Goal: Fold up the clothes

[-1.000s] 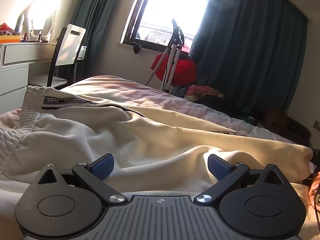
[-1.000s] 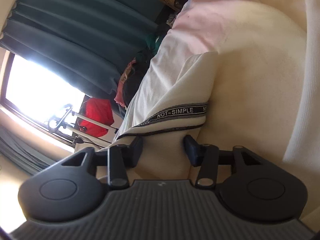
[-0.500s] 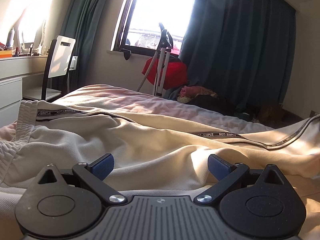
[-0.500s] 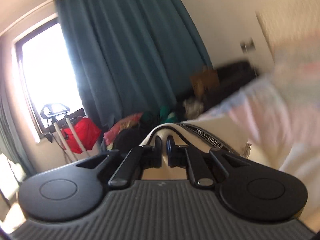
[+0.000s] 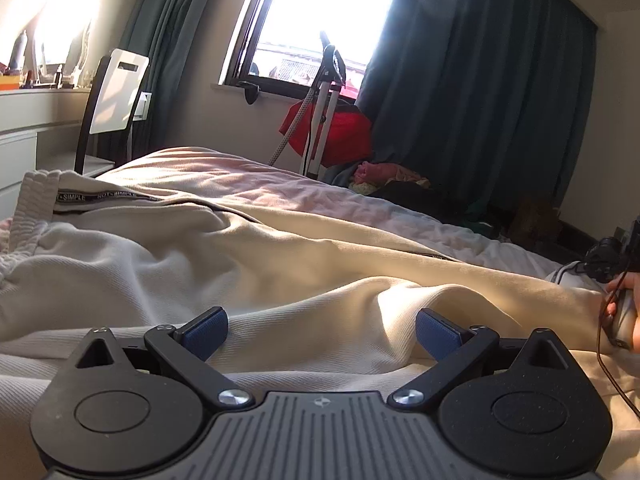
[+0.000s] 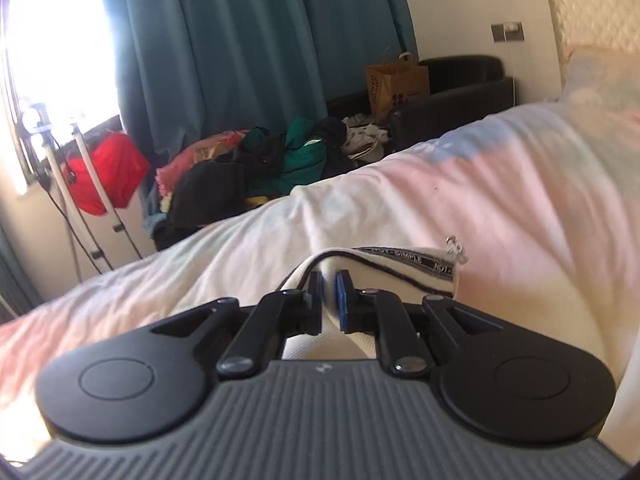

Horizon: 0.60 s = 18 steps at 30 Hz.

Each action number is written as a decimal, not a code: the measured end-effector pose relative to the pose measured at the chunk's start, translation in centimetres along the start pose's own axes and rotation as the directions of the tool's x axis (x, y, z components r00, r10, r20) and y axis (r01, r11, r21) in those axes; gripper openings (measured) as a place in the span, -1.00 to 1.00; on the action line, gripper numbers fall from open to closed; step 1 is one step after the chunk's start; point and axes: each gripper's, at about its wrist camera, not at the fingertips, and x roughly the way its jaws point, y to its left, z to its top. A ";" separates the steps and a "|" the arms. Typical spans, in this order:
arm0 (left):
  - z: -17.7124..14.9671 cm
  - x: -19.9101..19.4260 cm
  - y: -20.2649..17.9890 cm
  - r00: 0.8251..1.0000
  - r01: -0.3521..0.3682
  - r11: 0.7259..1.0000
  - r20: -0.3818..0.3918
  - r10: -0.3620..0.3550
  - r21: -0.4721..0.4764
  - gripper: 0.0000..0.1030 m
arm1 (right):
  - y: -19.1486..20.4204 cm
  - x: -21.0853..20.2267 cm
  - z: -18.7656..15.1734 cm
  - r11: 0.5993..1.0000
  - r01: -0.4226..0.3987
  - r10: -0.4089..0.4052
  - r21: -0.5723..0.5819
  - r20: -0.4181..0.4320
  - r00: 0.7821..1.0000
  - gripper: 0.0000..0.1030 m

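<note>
The left gripper [image 5: 320, 330] is nearest in its view, with its blue pads [image 5: 205, 330] spread wide and nothing between them. It sits low just over the cream trousers [image 5: 280, 264], which lie spread across the bed [image 5: 248, 184]. At the far left of the trousers, a ribbed waistband [image 5: 28, 200] stands up, and next to it runs a black tape with white letters, of which "SIMPLE" can be read [image 5: 100, 197]. At the right edge of this view a hand [image 5: 622, 304] holds the other tool beside the far end of the trousers.

In the right wrist view, the right gripper [image 6: 329, 300] has its fingers pressed together on a fold of the cream cloth at the trouser end [image 6: 384, 268]. The black tape [image 6: 404, 259] crosses this end; its letters are upside down and blurred, something like "SIMPLE".

Beyond the bed lie a pile of clothes [image 6: 256, 164] on the floor and a brown paper bag [image 6: 396, 84] with dark print that I cannot read. Behind them hang dark green curtains [image 6: 248, 48].
</note>
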 end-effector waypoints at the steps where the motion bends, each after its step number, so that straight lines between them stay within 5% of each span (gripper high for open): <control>1: 0.0 0.4 0.1 1.000 -0.005 1.000 -0.017 0.005 -0.005 0.96 | -0.3 -0.4 0.0 1.000 -0.021 0.022 0.012 -0.011 1.000 -0.61; 2: 0.0 0.7 0.2 0.999 -0.010 1.000 -0.033 0.010 -0.010 0.96 | -0.6 -0.8 0.1 0.999 -0.036 0.036 0.026 -0.026 0.999 -0.52; 4: -0.1 0.7 0.2 0.999 -0.010 1.000 -0.037 0.010 -0.012 0.96 | -1.4 -2.3 0.2 0.994 -0.074 0.077 0.081 -0.034 0.996 0.31; 6: 0.0 0.3 0.2 1.000 -0.004 1.000 -0.029 0.004 -0.008 0.96 | -2.1 -4.7 -0.1 0.978 -0.130 0.131 0.164 0.003 0.991 0.62; 9: 0.0 -0.6 -0.1 1.000 0.002 1.000 -0.020 -0.002 0.008 0.96 | -4.2 -8.5 -1.0 0.938 -0.179 0.168 0.298 0.062 0.984 0.61; 12: 0.1 -2.0 -0.5 1.000 0.008 1.000 -0.012 -0.008 0.025 0.96 | -7.8 -11.2 -2.8 0.850 -0.184 0.166 0.493 0.080 0.983 0.63; 16: 0.0 -3.9 -1.1 1.000 0.016 1.000 -0.023 -0.015 0.027 0.96 | -10.1 -12.1 -4.6 0.766 -0.101 0.175 0.635 -0.055 0.983 0.64; 18: -0.1 -4.5 -1.8 1.000 0.017 0.998 -0.024 -0.016 0.054 0.96 | -10.9 -11.6 -5.7 0.684 -0.130 0.282 0.718 -0.096 0.955 0.64</control>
